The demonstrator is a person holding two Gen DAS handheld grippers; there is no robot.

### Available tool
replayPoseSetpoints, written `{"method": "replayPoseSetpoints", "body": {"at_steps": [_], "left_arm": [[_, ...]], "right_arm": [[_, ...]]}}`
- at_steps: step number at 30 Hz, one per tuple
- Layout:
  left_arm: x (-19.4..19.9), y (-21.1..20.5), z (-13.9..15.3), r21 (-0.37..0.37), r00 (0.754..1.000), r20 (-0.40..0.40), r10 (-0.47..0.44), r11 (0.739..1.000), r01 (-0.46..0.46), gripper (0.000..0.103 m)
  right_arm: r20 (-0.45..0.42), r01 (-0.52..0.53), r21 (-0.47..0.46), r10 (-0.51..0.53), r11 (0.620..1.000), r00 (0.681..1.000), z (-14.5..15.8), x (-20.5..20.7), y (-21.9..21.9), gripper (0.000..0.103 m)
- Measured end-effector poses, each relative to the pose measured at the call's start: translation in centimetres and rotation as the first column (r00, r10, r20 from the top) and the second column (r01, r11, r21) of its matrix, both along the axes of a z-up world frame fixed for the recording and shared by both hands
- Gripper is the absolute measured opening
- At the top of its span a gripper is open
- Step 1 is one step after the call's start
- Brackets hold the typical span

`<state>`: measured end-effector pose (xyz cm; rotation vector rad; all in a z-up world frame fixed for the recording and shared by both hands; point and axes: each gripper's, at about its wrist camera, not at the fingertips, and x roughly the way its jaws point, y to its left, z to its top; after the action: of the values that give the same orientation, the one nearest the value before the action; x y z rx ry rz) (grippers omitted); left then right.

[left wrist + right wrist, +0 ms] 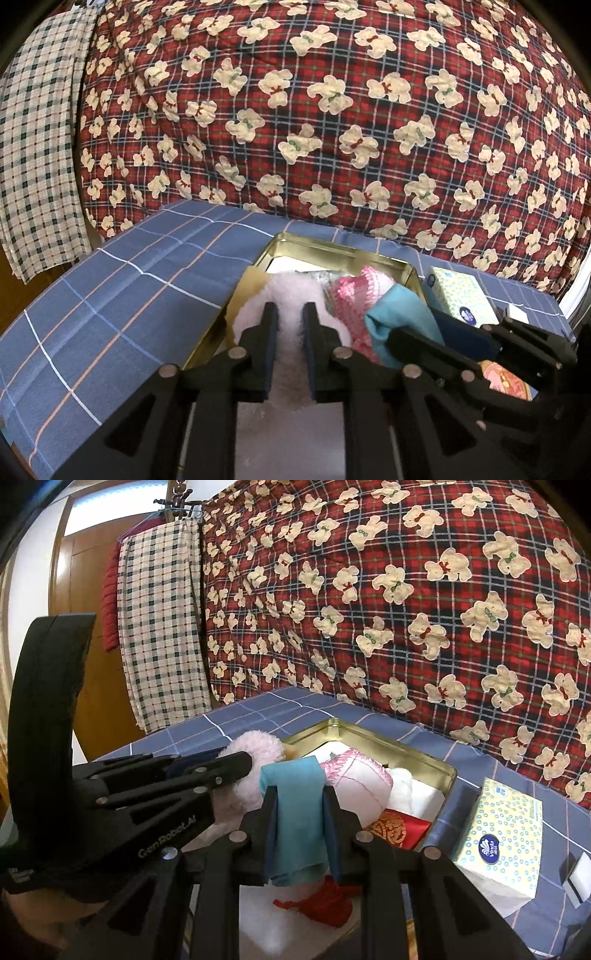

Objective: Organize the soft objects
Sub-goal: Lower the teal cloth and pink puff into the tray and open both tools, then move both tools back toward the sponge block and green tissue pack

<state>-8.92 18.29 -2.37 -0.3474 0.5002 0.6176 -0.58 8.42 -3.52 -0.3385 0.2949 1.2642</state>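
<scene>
My left gripper fingers pinch the pink fluffy item over the gold tin. My right gripper fingers clamp the teal cloth, at 3 o'clock of it, above the tin too.

Warm, fairly even indoor light — no hard shadows. Heavy fisheye bend, dark vignette at corners. Bright glare off the gold tin rim and blown-out window top left in right view. Near black fingers slightly soft — distant quilt sharp.
</scene>
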Motion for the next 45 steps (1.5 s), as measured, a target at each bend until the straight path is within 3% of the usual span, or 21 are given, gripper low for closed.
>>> {"method": "replayPoseSetpoints", "body": {"at_steps": [6, 11, 13, 21, 27, 30, 35, 38, 42, 45], "left_arm": [[-0.4, -0.1, 0.2, 0.012, 1.000, 0.001, 0.013, 1.000, -0.013, 0.019], [-0.8, 0.0, 0.6, 0.022, 0.999, 0.012, 0.041, 0.999, -0.042, 0.058], [-1.0, 0.0, 0.8, 0.024, 0.999, 0.021, 0.049, 0.998, -0.049, 0.064], [-0.7, -0.5, 1.0, 0.013, 0.999, 0.028, 0.026, 1.000, -0.027, 0.068], [0.9, -2.6, 2.0, 0.034, 0.999, 0.034, -0.018, 0.999, 0.017, 0.075], [1.8, -3.8, 2.6, 0.042, 0.998, 0.041, -0.056, 0.998, 0.055, 0.084], [4.2, -6.9, 3.9, 0.058, 0.986, 0.043, -0.163, 0.985, 0.160, 0.091], [6.1, -8.8, 4.5, 0.044, 0.972, 0.046, -0.228, 0.973, 0.226, 0.095], [9.5, -11.6, 5.0, 0.026, 0.949, 0.034, -0.312, 0.950, 0.311, 0.097], [11.9, -13.7, 4.9, 0.042, 0.935, 0.012, -0.356, 0.934, 0.355, 0.097]], "right_arm": [[0.017, 0.004, 0.006, -0.004, 1.000, 1.000, 0.0, -0.2, -0.2, 0.035], [0.032, 0.006, 0.027, -0.007, 1.000, 0.999, 0.3, -0.2, -0.6, 0.037], [0.030, 0.014, 0.033, -0.015, 0.999, 0.999, 0.4, -0.1, -0.8, 0.042], [0.027, 0.047, 0.059, -0.048, 0.997, 0.998, 0.8, 0.5, -1.7, 0.043], [0.032, 0.101, 0.091, -0.105, 0.991, 0.994, 1.4, 1.4, -3.4, 0.044], [0.032, 0.162, 0.110, -0.166, 0.981, 0.986, 2.0, 2.5, -4.7, 0.048], [0.030, 0.283, 0.127, -0.289, 0.951, 0.957, 3.0, 5.4, -8.3, 0.051], [0.035, 0.389, 0.107, -0.394, 0.915, 0.918, 3.1, 8.2, -11.4, 0.057], [0.003, 0.538, -0.040, -0.539, 0.842, 0.843, 1.8, 13.7, -15.5, 0.058], [-0.088, 0.584, -0.146, -0.599, 0.798, 0.796, 0.4, 17.6, -18.7, 0.058]]}}
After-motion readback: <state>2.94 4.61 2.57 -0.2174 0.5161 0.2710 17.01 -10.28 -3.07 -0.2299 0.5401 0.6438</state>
